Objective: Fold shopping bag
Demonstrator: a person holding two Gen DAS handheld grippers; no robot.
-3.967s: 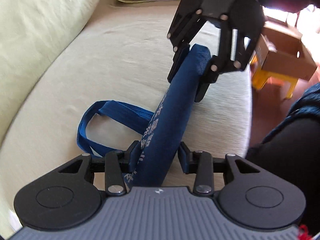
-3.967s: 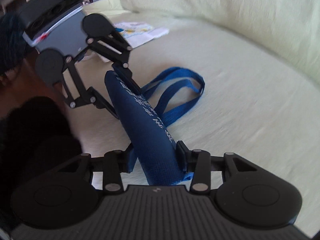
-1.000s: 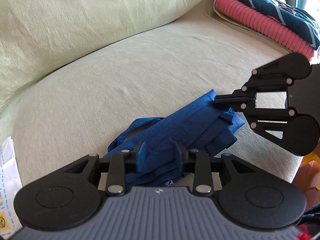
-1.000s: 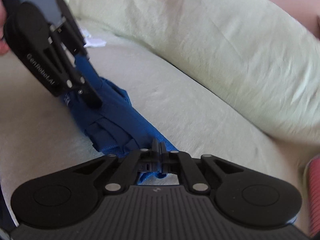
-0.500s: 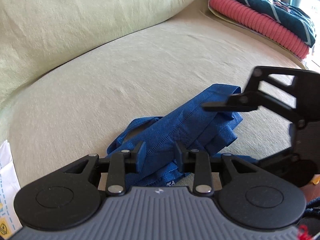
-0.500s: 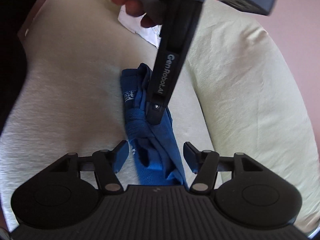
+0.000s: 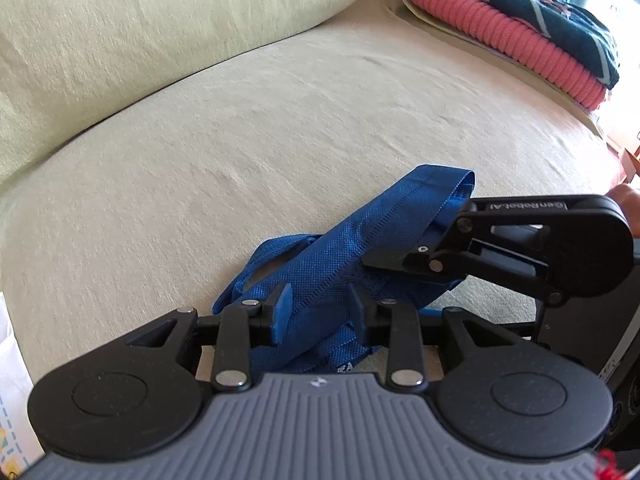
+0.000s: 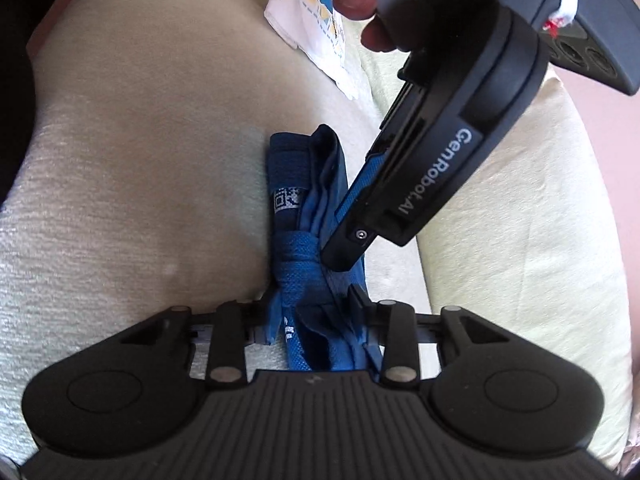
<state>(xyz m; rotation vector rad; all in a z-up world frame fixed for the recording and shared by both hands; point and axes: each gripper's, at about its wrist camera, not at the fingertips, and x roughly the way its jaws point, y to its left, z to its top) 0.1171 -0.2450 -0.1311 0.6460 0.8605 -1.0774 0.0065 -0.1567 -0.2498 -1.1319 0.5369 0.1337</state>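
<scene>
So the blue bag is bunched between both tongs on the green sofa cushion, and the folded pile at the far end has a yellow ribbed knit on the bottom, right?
Not quite. In the left wrist view the ribbed knit is pink, not yellow. The rest holds: the blue bag lies bunched on the green sofa cushion, between the left tongs and the right tongs.

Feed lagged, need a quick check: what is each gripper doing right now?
Left gripper: closed on the bag, which fills the gap between its fingers.
Right gripper: just been closing on the bag's bunched end.
</scene>
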